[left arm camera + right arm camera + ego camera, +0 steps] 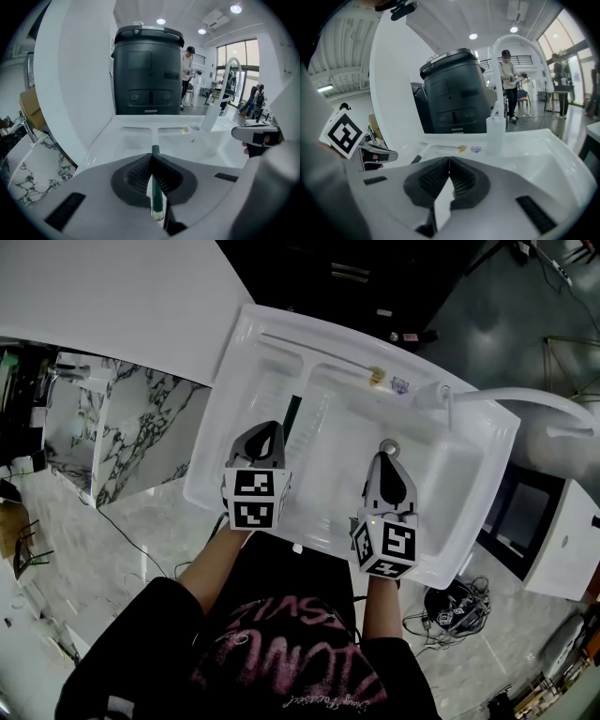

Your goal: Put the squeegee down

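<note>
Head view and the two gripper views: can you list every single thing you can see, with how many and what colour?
sink: one, white, under both grippers
faucet: one, white, arching at the sink's right
squeegee: one, dark green handle, over the sink
small thing: one, yellowish, on the sink's back ledge
big bin: one, dark grey, behind the sink
marble panel: one, white with dark veins, left of the sink
cables: one bundle, black, on the floor at right
background person: one, standing far behind
left gripper: one, grey, shut on the squeegee
right gripper: one, grey, shut, holding nothing
</note>
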`<control>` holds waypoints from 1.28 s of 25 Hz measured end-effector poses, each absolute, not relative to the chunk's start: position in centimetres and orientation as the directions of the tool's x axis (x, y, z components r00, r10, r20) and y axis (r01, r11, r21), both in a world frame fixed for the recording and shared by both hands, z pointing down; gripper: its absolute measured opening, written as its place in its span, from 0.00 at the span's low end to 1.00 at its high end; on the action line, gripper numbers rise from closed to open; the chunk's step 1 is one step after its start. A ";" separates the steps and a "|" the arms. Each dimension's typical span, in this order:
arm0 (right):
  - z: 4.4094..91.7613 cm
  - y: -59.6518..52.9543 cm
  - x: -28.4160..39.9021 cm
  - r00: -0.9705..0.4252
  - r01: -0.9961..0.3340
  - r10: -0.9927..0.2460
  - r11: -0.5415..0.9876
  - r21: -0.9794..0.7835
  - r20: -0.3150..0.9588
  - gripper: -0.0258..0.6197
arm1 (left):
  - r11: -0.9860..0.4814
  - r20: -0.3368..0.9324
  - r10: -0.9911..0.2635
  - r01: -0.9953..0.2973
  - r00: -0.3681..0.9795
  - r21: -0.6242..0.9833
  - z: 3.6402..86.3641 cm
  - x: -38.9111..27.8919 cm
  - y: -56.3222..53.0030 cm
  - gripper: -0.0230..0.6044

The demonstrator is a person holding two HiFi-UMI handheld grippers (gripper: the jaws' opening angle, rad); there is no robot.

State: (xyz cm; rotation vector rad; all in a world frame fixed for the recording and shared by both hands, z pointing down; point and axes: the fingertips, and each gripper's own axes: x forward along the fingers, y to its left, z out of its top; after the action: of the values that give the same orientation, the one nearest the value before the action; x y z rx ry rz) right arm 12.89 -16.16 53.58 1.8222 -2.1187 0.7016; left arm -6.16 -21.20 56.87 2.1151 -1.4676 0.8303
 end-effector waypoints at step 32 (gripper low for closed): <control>39.0 -15.9 10.9 -0.174 -0.984 -0.955 0.163 -0.064 0.240 0.07 | -0.393 0.323 -0.863 -0.918 0.390 0.059 40.5 -6.0 -20.9 0.05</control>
State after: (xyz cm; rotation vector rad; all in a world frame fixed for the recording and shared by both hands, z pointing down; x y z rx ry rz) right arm 10.92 -15.86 39.00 1.9195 -2.2822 0.3088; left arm -6.02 -20.92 40.45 2.4206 -1.5802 0.3537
